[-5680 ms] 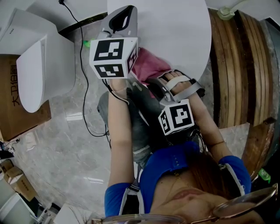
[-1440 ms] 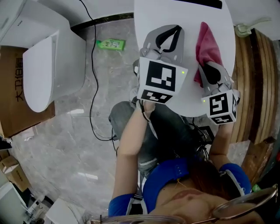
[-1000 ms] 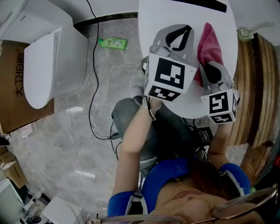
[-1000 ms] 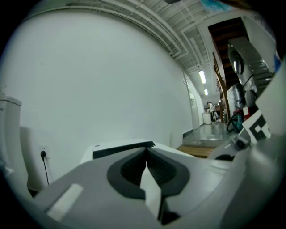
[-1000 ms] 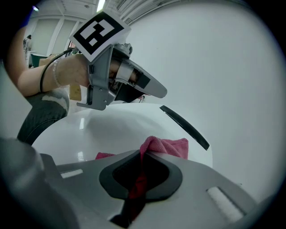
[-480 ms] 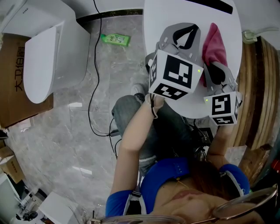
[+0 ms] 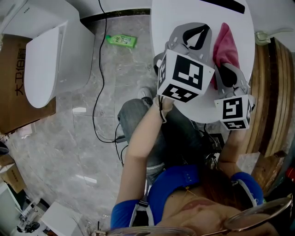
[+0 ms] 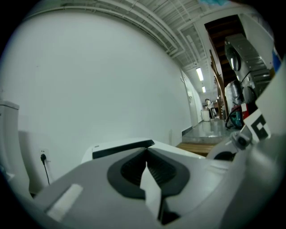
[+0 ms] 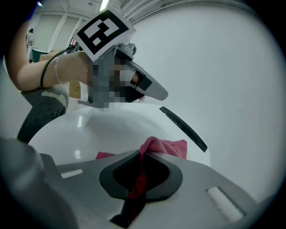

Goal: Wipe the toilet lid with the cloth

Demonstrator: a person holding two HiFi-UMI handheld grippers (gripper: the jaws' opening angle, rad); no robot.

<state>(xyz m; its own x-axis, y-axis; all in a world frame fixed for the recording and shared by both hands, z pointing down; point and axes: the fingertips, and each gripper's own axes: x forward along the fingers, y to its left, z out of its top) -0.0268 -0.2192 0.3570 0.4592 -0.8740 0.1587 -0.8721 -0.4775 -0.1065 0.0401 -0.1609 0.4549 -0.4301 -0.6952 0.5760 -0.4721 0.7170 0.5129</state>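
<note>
Since the earliest frame the right gripper [image 7: 224, 69] has carried the cloth [image 7: 226, 39] from the near edge of the lid [image 7: 175, 14] to its upper right part. The left gripper [image 7: 192, 36] has risen to the top centre of the frame. Over the last half second almost nothing shifts.

In the right gripper view, the right gripper [image 9: 143, 154] has its jaws clamped on a fold of the pink cloth [image 9: 166, 145]. The rest is bunched ahead of the tips and lies on the white lid [image 9: 111, 129]. In the left gripper view, the left gripper [image 8: 145, 151] has its jaws drawn together with nothing between them. It hangs over the lid just left of the cloth and is doing no work.

The step in hand looks like a wiping stroke along the lid's right side, with most of the surface probably not yet covered. To do it well, the cloth needs pressing flat so that the bunch spreads rather than rides on one ridge. Strokes should overlap and sweep back toward the near edge and across to the left. The grip should stay firm so the fold does not slip out.

Off the lid, a green packet [image 7: 122, 41] and a cable [image 7: 98, 69] lie on the floor at upper left. They are well clear of the work.
</note>
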